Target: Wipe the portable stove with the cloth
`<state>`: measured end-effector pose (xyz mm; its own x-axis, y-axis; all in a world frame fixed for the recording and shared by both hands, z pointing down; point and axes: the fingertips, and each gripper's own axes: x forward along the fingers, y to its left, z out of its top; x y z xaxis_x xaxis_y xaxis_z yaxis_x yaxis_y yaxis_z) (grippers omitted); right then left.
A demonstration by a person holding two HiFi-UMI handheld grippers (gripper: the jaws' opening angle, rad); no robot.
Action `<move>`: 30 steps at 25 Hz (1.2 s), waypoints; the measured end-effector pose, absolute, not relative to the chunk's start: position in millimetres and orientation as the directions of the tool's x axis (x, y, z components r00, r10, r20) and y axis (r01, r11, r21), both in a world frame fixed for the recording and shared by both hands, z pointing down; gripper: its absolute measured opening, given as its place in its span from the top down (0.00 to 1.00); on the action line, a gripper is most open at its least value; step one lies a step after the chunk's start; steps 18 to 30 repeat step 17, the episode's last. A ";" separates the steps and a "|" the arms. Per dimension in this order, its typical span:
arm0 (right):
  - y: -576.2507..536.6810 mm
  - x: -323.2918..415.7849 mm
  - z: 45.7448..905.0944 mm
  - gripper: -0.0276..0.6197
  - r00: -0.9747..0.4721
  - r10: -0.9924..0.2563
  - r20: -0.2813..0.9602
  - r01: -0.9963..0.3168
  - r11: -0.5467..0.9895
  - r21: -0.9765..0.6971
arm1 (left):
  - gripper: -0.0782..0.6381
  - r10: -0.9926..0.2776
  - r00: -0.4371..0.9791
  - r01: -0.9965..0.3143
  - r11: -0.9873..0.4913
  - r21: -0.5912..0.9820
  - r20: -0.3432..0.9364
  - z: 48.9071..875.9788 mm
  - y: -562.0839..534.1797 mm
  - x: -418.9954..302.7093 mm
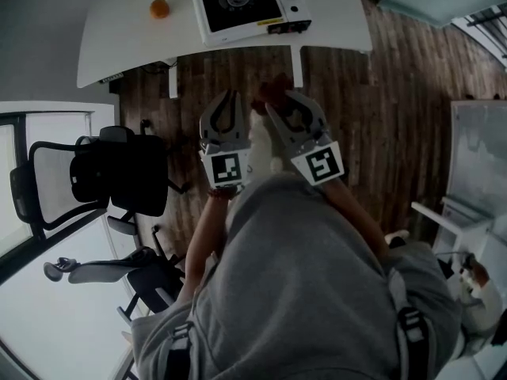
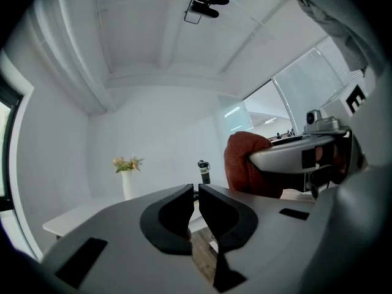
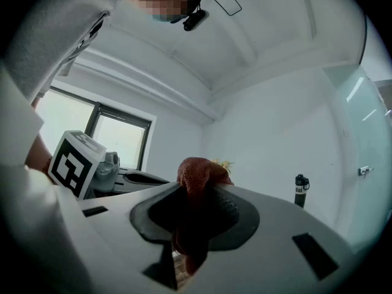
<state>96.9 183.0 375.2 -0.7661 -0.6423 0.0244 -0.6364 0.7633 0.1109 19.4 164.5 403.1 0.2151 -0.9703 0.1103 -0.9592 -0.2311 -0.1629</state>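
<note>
The right tool (image 3: 197, 192) is clamped on the rust-red cloth (image 3: 199, 170). The left tool (image 2: 196, 192) is closed and empty. The portable stove (image 1: 242, 5) sits on the white tabletop (image 1: 127, 22), well apart from both.

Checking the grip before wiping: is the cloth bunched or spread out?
Bunched: the red cloth is crumpled between the right gripper's shut fingers, a tail hanging below.

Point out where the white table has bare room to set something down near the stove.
Widest bare patch on the white table: its left end, from the round orange object toward the near-left corner. A narrower strip lies between the portable stove and the table's right edge. Tight: the sliver between the stove's front and the near edge.
</note>
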 end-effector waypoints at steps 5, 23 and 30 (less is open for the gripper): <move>223.2 105.4 384.6 0.79 -0.764 -0.645 0.031 -0.641 0.763 0.083 | 0.82 -0.964 0.236 -0.951 -0.255 -0.174 0.120 409.1 199.0 34.1; 273.0 149.3 386.3 0.80 -0.720 -0.693 0.031 -0.691 0.720 0.057 | 0.82 -0.950 0.300 -0.936 -0.310 -0.165 0.086 399.4 248.1 79.6; 273.0 149.3 386.3 0.80 -0.720 -0.693 0.031 -0.691 0.720 0.057 | 0.82 -0.950 0.300 -0.936 -0.310 -0.165 0.086 399.4 248.1 79.6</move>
